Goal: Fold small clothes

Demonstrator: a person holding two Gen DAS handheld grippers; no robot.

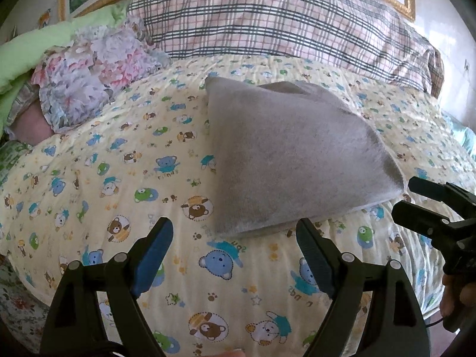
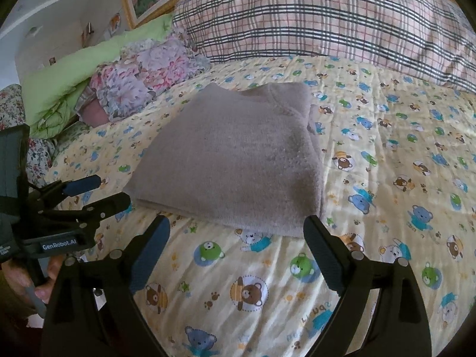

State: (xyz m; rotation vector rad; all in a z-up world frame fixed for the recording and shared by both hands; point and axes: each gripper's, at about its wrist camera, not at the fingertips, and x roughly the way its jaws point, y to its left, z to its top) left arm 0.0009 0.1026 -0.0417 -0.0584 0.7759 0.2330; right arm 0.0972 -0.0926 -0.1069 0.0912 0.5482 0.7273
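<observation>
A grey fleecy garment [image 1: 291, 154] [image 2: 238, 154] lies folded into a compact stack on the yellow bear-print bedspread [image 1: 119, 178] [image 2: 386, 178]. My left gripper [image 1: 235, 226] stands open just short of the stack's near edge, with nothing between its fingers. In the same view my right gripper [image 1: 406, 197] shows at the right, beside the stack's near right corner. My right gripper [image 2: 236, 223] is open too and holds nothing, with its tips at the near edge of the stack. The left gripper [image 2: 113, 190] appears at the left there, by the near left corner.
A plaid pillow [image 1: 267, 23] [image 2: 342, 20] lies behind the garment. A floral cloth [image 1: 98, 68] [image 2: 142, 77] and a green quilt [image 1: 35, 47] [image 2: 74, 71] are piled at the back left. A hand [image 2: 44, 288] holds the left gripper's handle.
</observation>
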